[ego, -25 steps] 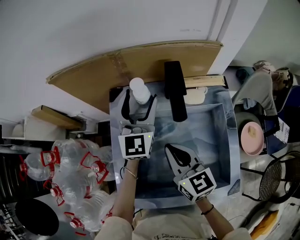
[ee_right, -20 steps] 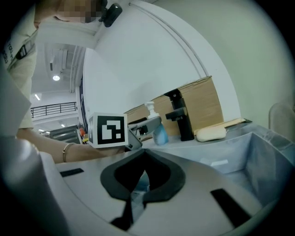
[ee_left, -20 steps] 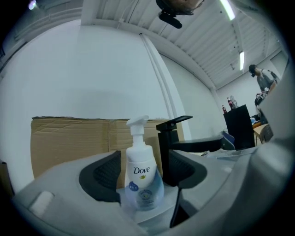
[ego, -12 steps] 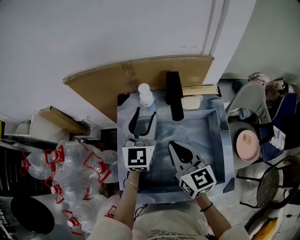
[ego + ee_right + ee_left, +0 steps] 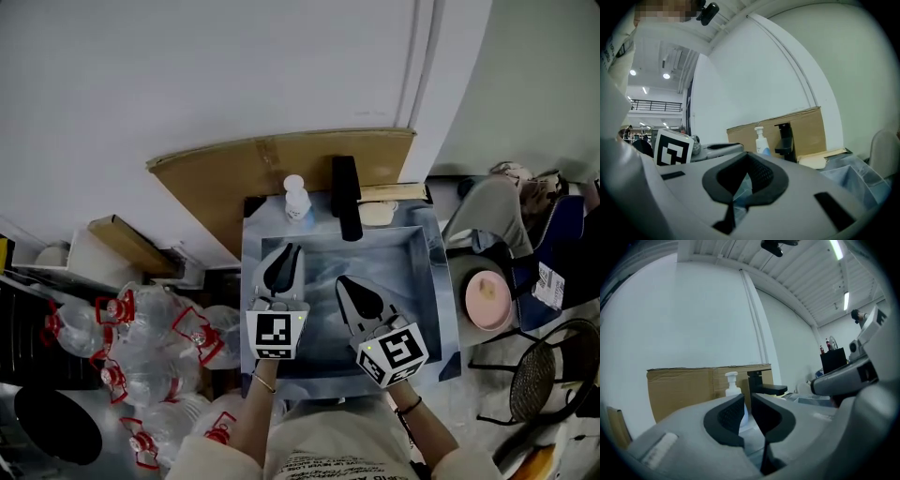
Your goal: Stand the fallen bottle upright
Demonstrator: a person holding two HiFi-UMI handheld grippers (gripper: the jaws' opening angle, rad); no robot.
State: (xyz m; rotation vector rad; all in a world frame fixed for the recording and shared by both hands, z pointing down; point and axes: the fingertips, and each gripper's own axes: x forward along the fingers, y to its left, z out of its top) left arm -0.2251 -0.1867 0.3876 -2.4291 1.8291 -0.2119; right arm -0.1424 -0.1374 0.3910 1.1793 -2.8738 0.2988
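1. At the sink's (image 5: pixel 427 281) eleven o'clock corner, we find the bottle (image 5: pixel 296 199) upright on the rim, with the black faucet (image 5: pixel 347 197) just beside it at three o'clock.
2. We note the left gripper (image 5: pixel 289 251) well apart from the bottle, at its six o'clock. Its jaws have just been closing to a narrow gap, with nothing between them.
3. We record the right gripper (image 5: pixel 343 283) at the left one's four o'clock, jaws together and empty.

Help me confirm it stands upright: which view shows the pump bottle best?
The right gripper view: the pump bottle shows side-on and upright, with pump head and label clear against the cardboard. The left gripper view shows the bottle with its lower half hidden. The head view sees it small, from above.
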